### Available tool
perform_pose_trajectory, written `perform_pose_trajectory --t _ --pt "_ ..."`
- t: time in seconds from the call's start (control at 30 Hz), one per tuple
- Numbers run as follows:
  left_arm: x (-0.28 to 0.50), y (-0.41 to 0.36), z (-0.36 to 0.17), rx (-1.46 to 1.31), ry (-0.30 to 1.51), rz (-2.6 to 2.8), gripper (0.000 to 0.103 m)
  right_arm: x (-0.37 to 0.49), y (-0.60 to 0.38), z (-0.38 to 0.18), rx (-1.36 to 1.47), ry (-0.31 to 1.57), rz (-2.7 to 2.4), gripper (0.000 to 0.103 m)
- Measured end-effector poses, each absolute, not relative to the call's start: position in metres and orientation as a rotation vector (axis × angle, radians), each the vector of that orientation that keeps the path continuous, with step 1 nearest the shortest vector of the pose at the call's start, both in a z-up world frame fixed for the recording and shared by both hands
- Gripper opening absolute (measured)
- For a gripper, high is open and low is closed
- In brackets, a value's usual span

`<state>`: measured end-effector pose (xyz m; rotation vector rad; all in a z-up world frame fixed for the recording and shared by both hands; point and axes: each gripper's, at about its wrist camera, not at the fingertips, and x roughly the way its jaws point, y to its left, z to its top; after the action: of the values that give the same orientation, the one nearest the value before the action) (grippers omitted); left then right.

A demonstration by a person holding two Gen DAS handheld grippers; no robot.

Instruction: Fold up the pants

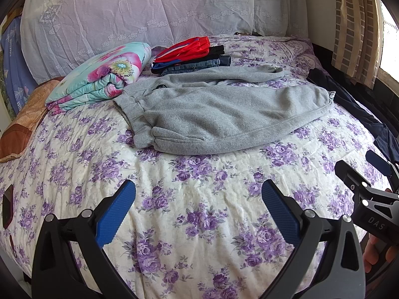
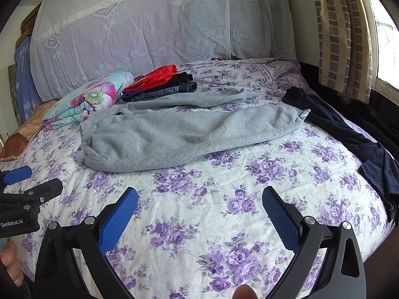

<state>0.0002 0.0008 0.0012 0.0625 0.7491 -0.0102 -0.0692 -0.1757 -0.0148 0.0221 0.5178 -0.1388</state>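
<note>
Sprawling across the middle of the bed, the grey pants (image 1: pixel 224 114) are seen laid sideways, waistband to the left and cuffs to the right, with one leg lying partly over the other and the far leg angled off behind. Nothing is gripped yet. The left gripper (image 1: pixel 198 211) is held spread wide above the floral bedspread (image 1: pixel 199 236), well short of the fabric; the right gripper (image 2: pixel 199 214) is likewise held wide apart and empty over bare quilt. By the look of it, the approach step is in hand: the garment is spread out but not squared. A reach forward is called for next, probably with the waistband taken on the left and the cuffs on the right, so the legs can be aligned before any crease is made. Behind the pants, a stack of folded clothes (image 1: pixel 192 54) is seen, and beside it a folded flowered quilt (image 1: pixel 99 79). A dark garment (image 2: pixel 349 134) is left lying at the right edge.
</note>
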Motion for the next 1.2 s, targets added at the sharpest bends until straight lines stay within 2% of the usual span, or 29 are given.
perform_pose_trajectory --t 0.4,0.63,0.73,0.8,0.87,0.93,1.07,1.2 --pt "0.016 0.007 -0.016 0.008 0.798 -0.046 0.099 -0.061 -0.178 -0.02 0.029 0.541 -0.141 0.1" --pt "0.064 0.06 -0.065 -0.363 0.965 -0.193 0.097 -0.037 -0.18 -0.036 0.033 0.603 -0.136 0.1" --pt "0.095 0.075 -0.08 -0.509 0.987 -0.258 0.08 -0.026 -0.178 -0.044 0.019 0.632 -0.132 0.1" --pt "0.123 0.082 -0.094 -0.596 1.023 -0.277 0.065 -0.02 -0.178 -0.048 0.018 0.646 -0.132 0.1" --pt "0.152 0.091 -0.107 -0.674 1.054 -0.275 0.057 -0.017 -0.179 -0.051 0.018 0.652 -0.135 0.1" --pt "0.173 0.098 -0.112 -0.738 1.049 -0.282 0.055 -0.013 -0.181 -0.053 0.021 0.657 -0.137 0.1" --pt "0.191 0.107 -0.118 -0.808 1.059 -0.269 0.018 -0.008 -0.186 -0.057 0.035 0.674 -0.141 0.1" --pt "0.173 0.108 -0.096 -0.737 0.955 -0.258 0.011 -0.015 -0.186 -0.052 0.023 0.664 -0.139 0.1"
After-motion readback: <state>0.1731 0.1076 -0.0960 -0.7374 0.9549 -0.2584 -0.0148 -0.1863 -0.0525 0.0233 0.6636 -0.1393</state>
